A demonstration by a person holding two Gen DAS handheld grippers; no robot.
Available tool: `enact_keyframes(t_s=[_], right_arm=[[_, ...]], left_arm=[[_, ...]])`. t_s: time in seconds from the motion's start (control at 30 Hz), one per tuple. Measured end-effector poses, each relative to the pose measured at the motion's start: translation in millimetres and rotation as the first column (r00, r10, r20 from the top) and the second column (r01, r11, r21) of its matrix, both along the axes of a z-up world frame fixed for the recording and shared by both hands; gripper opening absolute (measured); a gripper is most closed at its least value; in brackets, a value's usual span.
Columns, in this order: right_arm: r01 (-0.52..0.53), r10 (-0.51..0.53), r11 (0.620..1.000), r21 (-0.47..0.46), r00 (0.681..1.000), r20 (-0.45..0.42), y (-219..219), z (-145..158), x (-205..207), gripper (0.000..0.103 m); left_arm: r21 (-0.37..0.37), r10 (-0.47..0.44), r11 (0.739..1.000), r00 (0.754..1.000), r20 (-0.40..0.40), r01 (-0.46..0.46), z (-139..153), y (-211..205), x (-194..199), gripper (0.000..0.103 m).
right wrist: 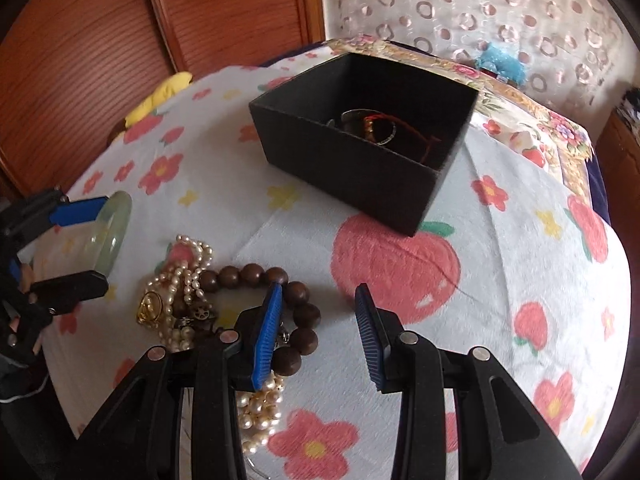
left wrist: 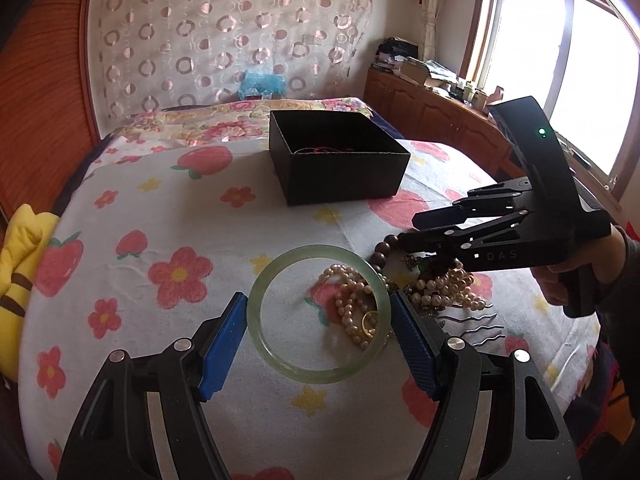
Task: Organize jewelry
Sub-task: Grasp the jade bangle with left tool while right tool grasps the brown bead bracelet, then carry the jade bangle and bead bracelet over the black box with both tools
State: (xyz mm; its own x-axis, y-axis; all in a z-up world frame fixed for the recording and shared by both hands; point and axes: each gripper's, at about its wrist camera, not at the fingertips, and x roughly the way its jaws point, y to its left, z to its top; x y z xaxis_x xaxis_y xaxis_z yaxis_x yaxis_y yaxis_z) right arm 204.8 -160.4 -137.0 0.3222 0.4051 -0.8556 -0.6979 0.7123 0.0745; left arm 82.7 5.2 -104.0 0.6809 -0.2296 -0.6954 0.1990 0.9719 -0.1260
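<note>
My left gripper (left wrist: pixel 319 312) is shut on a pale green jade bangle (left wrist: pixel 260 332), its blue pads against the ring's two sides, just above the bed; it also shows in the right wrist view (right wrist: pixel 116 220). Behind the bangle lies a heap of pearl strands (left wrist: pixel 354 300), a gold ring (right wrist: pixel 150 306) and a brown wooden bead bracelet (right wrist: pixel 296 308). My right gripper (right wrist: pixel 320 320) is open and empty over the bead bracelet's right side. An open black box (left wrist: pixel 340 160) stands further back, holding a bracelet and red cord (right wrist: pixel 376 124).
The bed has a white cover with flowers and strawberries (left wrist: pixel 180 272). A yellow plush toy (left wrist: pixel 20 264) lies at its left edge. Wavy hairpins (left wrist: pixel 476 328) lie right of the pearls. A wooden cabinet (left wrist: pixel 424 108) and window stand on the right.
</note>
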Motion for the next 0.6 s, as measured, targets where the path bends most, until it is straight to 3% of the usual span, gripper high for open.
enact_keyframes(t_s=[0.1, 0.17, 0.23, 0.4, 0.6], right_arm=[[-0.025, 0.027, 0.998, -0.059, 0.999, 0.025, 9.1, -0.6, -1.2, 0.04], [-0.044, 0.047, 0.996, -0.078, 0.998, 0.031, 14.0, -0.1, -2.5, 0.031], [-0.057, 0.06, 0.995, -0.085, 0.997, 0.04, 16.8, 0.3, -4.4, 0.016], [-0.025, 0.033, 0.997, -0.078, 0.995, 0.099, 14.5, 5.4, -11.5, 0.015], [0.006, -0.009, 1.0, 0.017, 0.982, 0.187, -1.3, 42.4, -20.6, 0.015]], left_arm=[[-0.001, -0.004, 1.0, 1.0, -0.002, 0.004, -0.4, 0.2, 0.0, 0.069], [0.001, -0.007, 1.0, 1.0, -0.002, 0.007, -0.1, -0.8, 0.7, 0.069], [0.002, -0.011, 1.0, 1.0, 0.0, 0.011, 1.4, -1.9, 0.0, 0.069], [0.004, -0.007, 1.0, 1.0, 0.002, 0.007, 3.9, -0.7, -1.1, 0.069], [0.003, 0.0, 1.0, 1.0, 0.003, 0.0, 7.0, 1.6, 0.6, 0.069]])
